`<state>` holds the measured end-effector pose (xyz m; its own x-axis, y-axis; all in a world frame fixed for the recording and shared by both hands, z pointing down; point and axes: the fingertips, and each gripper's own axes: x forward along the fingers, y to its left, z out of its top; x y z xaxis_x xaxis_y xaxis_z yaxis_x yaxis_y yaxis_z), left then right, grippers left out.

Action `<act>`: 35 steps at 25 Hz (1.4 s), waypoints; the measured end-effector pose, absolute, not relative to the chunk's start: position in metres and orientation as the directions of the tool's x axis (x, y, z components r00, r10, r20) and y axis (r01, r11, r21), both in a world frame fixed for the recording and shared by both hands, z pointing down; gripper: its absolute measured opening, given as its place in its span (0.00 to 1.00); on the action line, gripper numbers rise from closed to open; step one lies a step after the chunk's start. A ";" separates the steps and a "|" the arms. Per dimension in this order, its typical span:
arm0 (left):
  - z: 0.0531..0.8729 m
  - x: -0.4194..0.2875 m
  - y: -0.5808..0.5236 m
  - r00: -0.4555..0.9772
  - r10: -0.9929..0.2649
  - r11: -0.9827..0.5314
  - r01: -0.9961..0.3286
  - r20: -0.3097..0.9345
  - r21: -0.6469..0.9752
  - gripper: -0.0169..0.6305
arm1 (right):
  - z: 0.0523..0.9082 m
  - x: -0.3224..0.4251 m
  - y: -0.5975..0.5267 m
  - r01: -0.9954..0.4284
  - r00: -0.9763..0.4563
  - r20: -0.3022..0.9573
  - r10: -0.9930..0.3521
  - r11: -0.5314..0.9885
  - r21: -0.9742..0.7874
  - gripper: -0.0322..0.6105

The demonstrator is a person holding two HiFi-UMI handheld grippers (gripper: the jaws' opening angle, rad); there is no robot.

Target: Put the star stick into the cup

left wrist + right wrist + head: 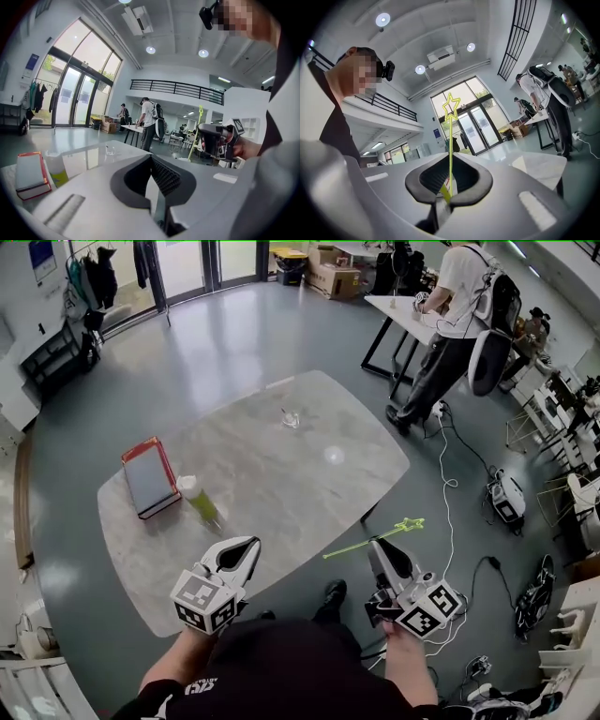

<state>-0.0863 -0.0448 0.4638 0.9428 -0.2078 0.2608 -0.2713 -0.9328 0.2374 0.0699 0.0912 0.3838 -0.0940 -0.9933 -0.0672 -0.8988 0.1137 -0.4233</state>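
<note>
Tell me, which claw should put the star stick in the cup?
The right claw: it already pinches the star stick, star end pointing out. The left claw is shut and holds nothing. The cup waits farther across the table.

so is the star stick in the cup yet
No, the star stick is clamped in the right gripper, apart from the cup on the table.

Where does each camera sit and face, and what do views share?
Head view: on the head, steeply down at the table, left gripper, right gripper; forearms show.
Left gripper view: rides that gripper, facing across the table; a hand shows.
Right gripper view: rides that gripper, facing the glass doors; a shoulder shows.
Shared: all three show the star stick.
</note>
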 end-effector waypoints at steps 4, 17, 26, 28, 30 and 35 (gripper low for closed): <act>0.461 -0.043 -0.052 0.922 -0.279 -0.910 -0.343 0.268 0.233 0.03 | 0.383 0.126 0.082 -0.889 -0.134 -0.065 -0.989 0.149 -0.433 0.10; 0.430 0.082 -0.053 0.871 -0.425 -0.857 -0.475 0.246 0.199 0.03 | 0.373 0.263 0.061 -0.846 -0.302 -0.057 -0.952 0.295 -0.444 0.10; 0.435 0.094 -0.067 0.839 -0.468 -0.822 -0.528 0.276 0.211 0.03 | 0.367 0.272 0.030 -0.802 -0.395 -0.071 -0.916 0.382 -0.460 0.10; 0.435 0.092 -0.081 0.833 -0.482 -0.814 -0.540 0.271 0.214 0.03 | 0.367 0.271 0.011 -0.799 -0.408 -0.063 -0.911 0.390 -0.457 0.10; 0.434 0.089 -0.094 0.825 -0.499 -0.805 -0.554 0.265 0.211 0.03 | 0.365 0.269 -0.006 -0.790 -0.425 -0.068 -0.903 0.406 -0.459 0.10; 0.429 0.075 -0.132 0.805 -0.549 -0.779 -0.591 0.227 0.210 0.03 | 0.352 0.255 -0.051 -0.780 -0.478 -0.062 -0.876 0.457 -0.427 0.10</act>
